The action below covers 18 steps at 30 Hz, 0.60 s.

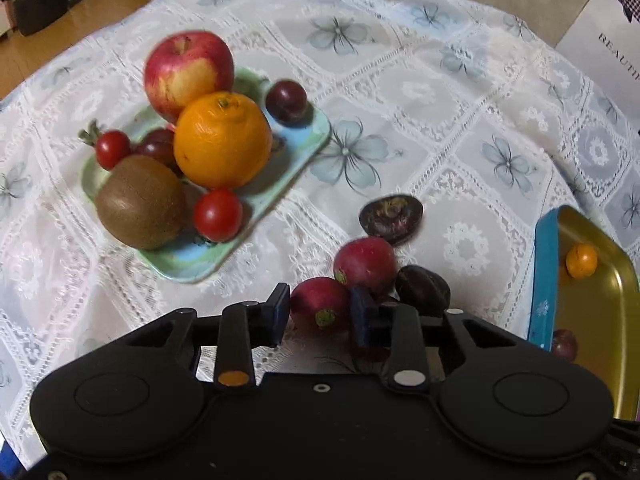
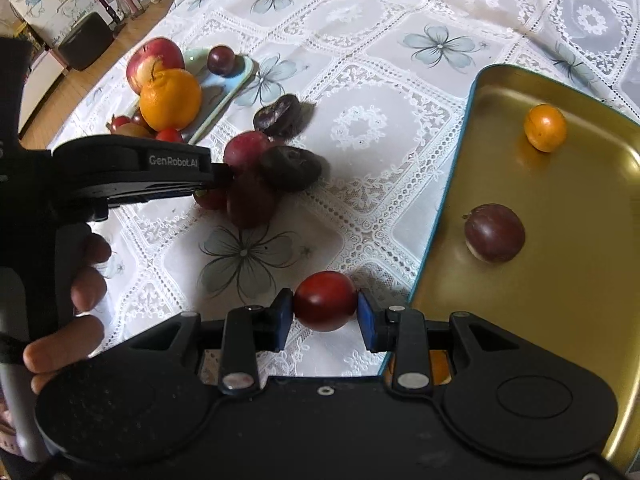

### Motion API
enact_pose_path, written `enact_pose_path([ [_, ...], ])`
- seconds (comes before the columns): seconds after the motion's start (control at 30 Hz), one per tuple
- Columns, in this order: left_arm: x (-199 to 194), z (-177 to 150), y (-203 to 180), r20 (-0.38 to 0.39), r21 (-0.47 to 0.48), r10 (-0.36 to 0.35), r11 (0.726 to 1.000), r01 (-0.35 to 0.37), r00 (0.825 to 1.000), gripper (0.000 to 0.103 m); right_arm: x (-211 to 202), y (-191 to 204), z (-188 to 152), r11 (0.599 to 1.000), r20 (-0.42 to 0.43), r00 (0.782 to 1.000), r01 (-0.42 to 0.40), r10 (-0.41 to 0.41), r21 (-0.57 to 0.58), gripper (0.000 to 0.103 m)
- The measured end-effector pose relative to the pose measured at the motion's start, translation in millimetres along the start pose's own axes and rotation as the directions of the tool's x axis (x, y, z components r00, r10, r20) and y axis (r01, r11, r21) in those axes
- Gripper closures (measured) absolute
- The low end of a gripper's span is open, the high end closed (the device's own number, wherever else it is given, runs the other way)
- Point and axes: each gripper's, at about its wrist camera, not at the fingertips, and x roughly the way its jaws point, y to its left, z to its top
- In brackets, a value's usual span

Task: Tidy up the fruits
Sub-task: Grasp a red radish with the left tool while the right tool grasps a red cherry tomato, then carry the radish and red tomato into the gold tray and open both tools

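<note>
The right gripper had its blue fingers closed on a small glossy red cherry tomato, held above the lace-covered bench just beside the near rim of the gold metal tray with a blue edge. That tray already carried a small orange fruit at 12 o'clock and a dark purple round fruit near its centre. Doing this step well probably meant carrying the tomato toward 3 o'clock, clearing the raised rim, lowering it close to bare tray floor and parting the fingers gently so it would not roll.

The left gripper had its fingers drawn close around a round red radish at the near end of a loose cluster on the bench. The pale green rectangular dish of larger fruit sat at 10 o'clock.
</note>
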Motion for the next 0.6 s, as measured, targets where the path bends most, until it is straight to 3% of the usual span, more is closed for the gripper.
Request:
enact_pose_path([
  [0.27, -49.0, -8.5, -18.1, 0.089, 0.019, 0.004, 1.000, -0.005, 0.996, 0.062, -52.9, -34.0, -10.9, 0.998, 0.080, 0.997, -0.019, 0.013, 0.068, 0.068],
  [0.6, -61.7, -40.4, -111.9, 0.025, 0.160, -0.043, 0.986, 0.039, 0.999, 0.062, -71.9, -116.3, -39.9, 0.964, 0.078, 0.989, 0.101, -0.124, 0.244, 0.068],
])
